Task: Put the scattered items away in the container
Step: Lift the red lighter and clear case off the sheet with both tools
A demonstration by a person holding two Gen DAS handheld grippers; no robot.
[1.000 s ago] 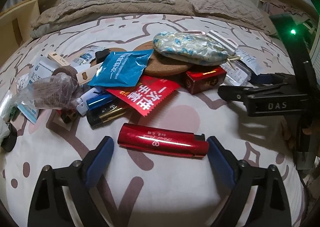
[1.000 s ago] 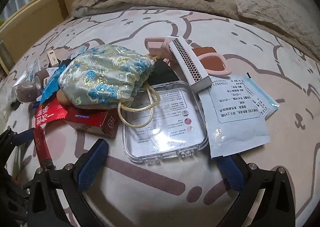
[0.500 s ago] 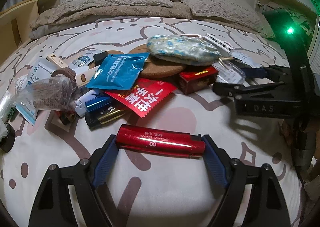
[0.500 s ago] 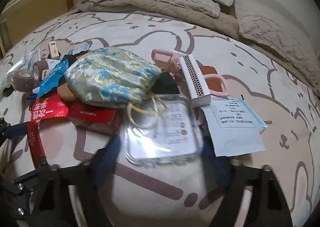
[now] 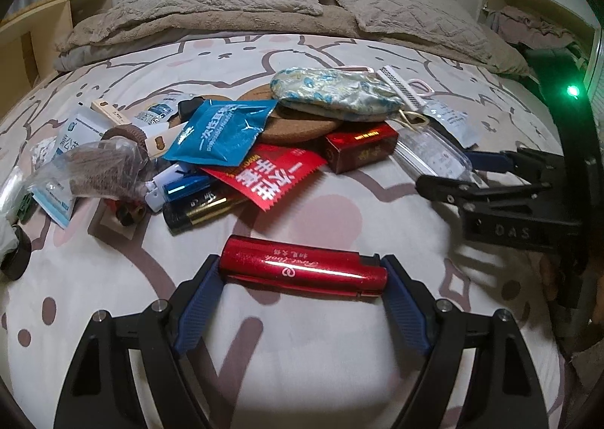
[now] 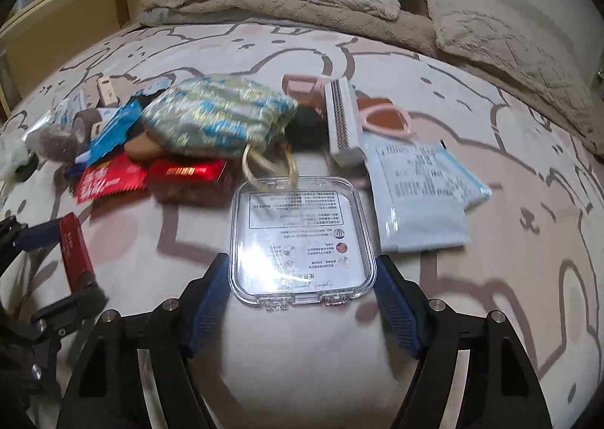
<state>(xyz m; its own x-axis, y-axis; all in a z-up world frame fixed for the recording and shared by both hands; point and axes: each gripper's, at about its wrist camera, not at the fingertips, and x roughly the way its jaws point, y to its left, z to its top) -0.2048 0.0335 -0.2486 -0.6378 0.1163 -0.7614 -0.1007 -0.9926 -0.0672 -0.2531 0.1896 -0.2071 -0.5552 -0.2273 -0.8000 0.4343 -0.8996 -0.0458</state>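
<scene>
Bedspread (image 5: 302, 372) bare nearside, left gripper (image 5: 302, 291) (clamped) on lighter (image 5: 302, 272)

Under my fingers: bed (image 5: 302, 361)
On it: lighter (image 5: 302, 272), clear case (image 6: 302, 240), sachets (image 6: 415, 195), pouch (image 6: 219, 119)

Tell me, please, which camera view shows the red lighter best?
The left wrist view: the red lighter lies whole and sharp between the left claw, its script legible. The right wrist view shows it only at the edge, blurred and foreshortened.
</scene>
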